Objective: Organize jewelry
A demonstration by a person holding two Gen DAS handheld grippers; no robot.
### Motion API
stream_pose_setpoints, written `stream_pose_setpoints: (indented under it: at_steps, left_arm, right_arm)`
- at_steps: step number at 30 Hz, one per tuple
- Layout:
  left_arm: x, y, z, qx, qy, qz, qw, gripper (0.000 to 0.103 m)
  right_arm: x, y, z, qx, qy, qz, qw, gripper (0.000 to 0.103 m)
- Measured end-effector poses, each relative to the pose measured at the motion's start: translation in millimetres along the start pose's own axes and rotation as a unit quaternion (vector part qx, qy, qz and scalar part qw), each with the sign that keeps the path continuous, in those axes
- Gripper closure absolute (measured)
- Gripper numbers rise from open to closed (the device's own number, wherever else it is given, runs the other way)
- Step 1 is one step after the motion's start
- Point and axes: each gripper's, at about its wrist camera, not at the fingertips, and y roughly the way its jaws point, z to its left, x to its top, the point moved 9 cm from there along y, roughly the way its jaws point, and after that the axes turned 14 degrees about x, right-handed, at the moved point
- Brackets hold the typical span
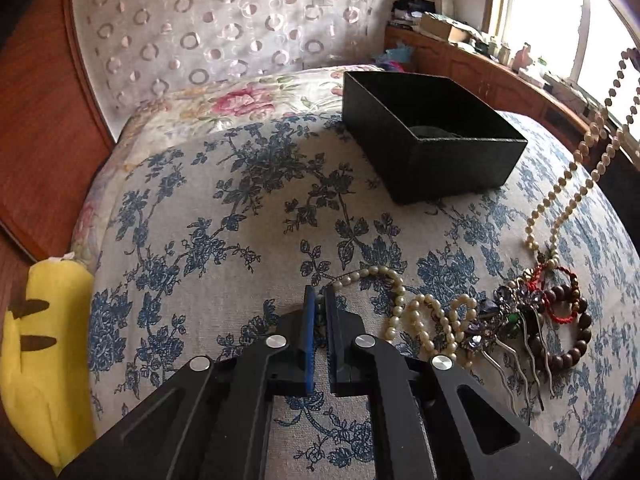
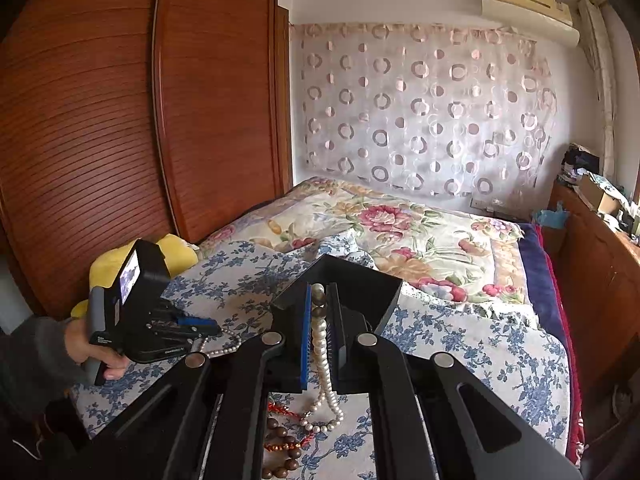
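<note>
A long pearl necklace (image 1: 404, 300) lies partly on the blue-flowered cushion (image 1: 240, 216). My left gripper (image 1: 319, 300) is shut on one end of it, low at the cushion. The other part (image 1: 592, 152) rises to the upper right. My right gripper (image 2: 319, 300) is shut on the pearl strand (image 2: 320, 344) and holds it up, with a loop hanging below. The left gripper also shows in the right wrist view (image 2: 200, 326). An open black box (image 1: 428, 132) stands on the cushion behind the pearls.
A pile of jewelry lies at the right: a brown bead bracelet (image 1: 576, 336), a red cord bracelet (image 1: 560, 292) and a purple jewelled hair comb (image 1: 508, 320). A yellow plush (image 1: 44, 360) lies at the left edge. A wooden wardrobe (image 2: 140, 120) stands left of the bed.
</note>
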Motion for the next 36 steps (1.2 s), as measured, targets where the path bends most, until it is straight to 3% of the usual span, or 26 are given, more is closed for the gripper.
stream_pose_setpoints:
  at_steps: [4, 9, 16, 29, 36]
  left_arm:
    - [16, -15, 1, -0.001, -0.017, -0.022, 0.9996, 0.100]
    - [58, -69, 0, -0.018, -0.034, -0.086, 0.9955, 0.100]
    - [106, -122, -5, -0.039, -0.048, -0.144, 0.9877, 0.100]
    - [188, -173, -15, -0.053, -0.058, -0.205, 0.9755, 0.100]
    - [215, -182, -18, -0.052, -0.057, -0.223, 0.9718, 0.100]
  right_arm:
    - [8, -3, -3, 0.004, 0.001, -0.007, 1.000, 0.095]
    - [26, -11, -3, 0.010, -0.009, -0.020, 1.000, 0.095]
    - [55, -15, -12, 0.020, -0.018, -0.032, 0.999, 0.095]
    - [98, -7, -39, 0.028, -0.030, -0.041, 0.998, 0.095]
    - [114, 0, -48, 0.030, -0.034, -0.049, 0.998, 0.095]
